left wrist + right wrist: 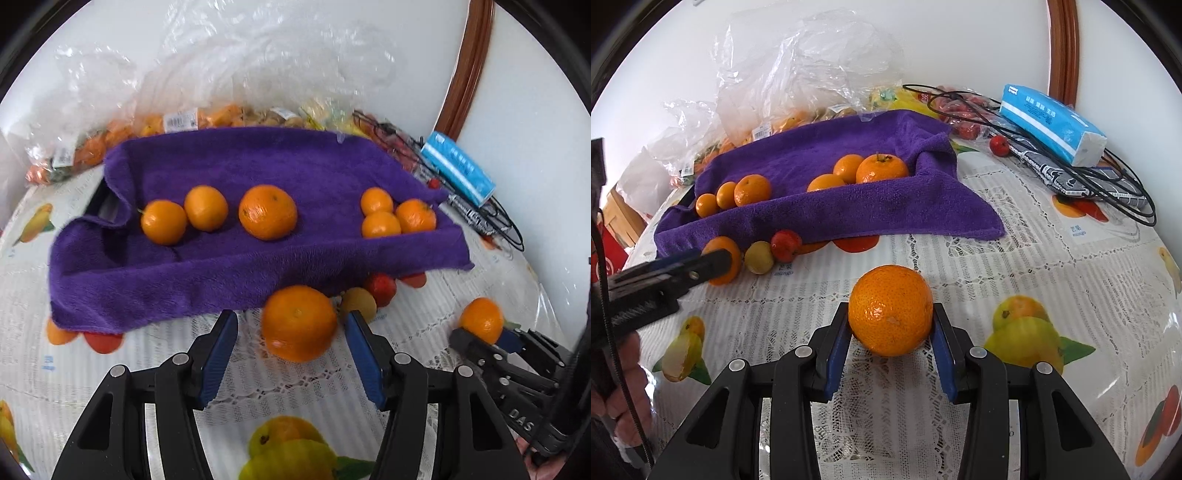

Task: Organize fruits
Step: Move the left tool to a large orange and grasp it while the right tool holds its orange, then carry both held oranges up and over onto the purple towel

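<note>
A purple towel (229, 170) lines a tray holding several oranges, a group at the left (205, 208) and a group at the right (380, 223). My left gripper (291, 326) is open, its fingers on either side of an orange (299, 323) lying on the tablecloth just before the towel's front edge; the fingers stand apart from it. My right gripper (891, 319) is shut on another orange (891, 310) and holds it over the tablecloth. That gripper and its orange (482, 319) show at the right of the left wrist view.
A small yellow-green fruit (759, 256) and a small red fruit (786, 243) lie by the towel's front edge. Plastic bags of fruit (783, 85) stand behind the tray. A blue tissue pack (1052, 123), black cables (1108, 177) and a wall lie at the right.
</note>
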{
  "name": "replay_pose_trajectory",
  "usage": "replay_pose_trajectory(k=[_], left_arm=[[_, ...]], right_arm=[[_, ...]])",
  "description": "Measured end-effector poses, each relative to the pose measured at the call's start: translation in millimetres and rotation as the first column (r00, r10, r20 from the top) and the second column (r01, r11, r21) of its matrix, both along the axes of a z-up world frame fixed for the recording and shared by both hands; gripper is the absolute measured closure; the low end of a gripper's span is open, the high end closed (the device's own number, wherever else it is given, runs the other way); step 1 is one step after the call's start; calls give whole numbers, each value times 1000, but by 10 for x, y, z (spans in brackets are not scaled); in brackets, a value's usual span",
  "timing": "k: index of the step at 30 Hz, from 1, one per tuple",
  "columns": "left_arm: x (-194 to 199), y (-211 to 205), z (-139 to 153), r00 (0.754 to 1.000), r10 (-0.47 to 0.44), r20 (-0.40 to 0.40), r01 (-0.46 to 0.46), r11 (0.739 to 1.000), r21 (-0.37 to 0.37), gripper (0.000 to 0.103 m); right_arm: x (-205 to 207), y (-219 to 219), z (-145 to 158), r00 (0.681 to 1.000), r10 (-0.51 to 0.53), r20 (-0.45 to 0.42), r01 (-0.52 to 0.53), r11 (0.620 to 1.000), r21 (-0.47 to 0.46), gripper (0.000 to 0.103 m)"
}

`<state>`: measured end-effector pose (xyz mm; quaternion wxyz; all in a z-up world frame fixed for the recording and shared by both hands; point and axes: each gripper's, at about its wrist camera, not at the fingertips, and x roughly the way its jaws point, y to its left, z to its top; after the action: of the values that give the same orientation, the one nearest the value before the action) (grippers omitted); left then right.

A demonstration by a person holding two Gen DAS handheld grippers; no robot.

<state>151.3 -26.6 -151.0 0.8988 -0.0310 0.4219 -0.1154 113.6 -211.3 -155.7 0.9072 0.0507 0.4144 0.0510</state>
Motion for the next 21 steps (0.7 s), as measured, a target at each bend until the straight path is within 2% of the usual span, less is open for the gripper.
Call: replay_pose_trajectory(k=[1,2,3,7,14,21], left_arm=[[24,-9,-33,1000,3,-12,-3,1000,-3,46],[22,-26,-29,1000,7,2,-7,1000,7,52],[30,-45,-28,1000,-4,-3,4,1000,13,64],[17,-57,-7,1000,-9,-1,9,1000,25,65],[-80,104,81,1000,20,4,-20,1000,-19,65],[-165,314,174,998,56,10,-55,997,-57,65]], right_arm=[[1,-4,0,1000,1,0,-1,1000,3,61],[0,-4,-1,1000,1,1,-1,1000,5,61],[-2,-5,0,1000,1,1,-1,1000,7,61],[-4,-5,5,1000,2,2,-2,1000,16,61],[-16,23,39,1000,7,6,-7,1000,9,61],[-13,148,253,999,31,42,-31,1000,4,61]])
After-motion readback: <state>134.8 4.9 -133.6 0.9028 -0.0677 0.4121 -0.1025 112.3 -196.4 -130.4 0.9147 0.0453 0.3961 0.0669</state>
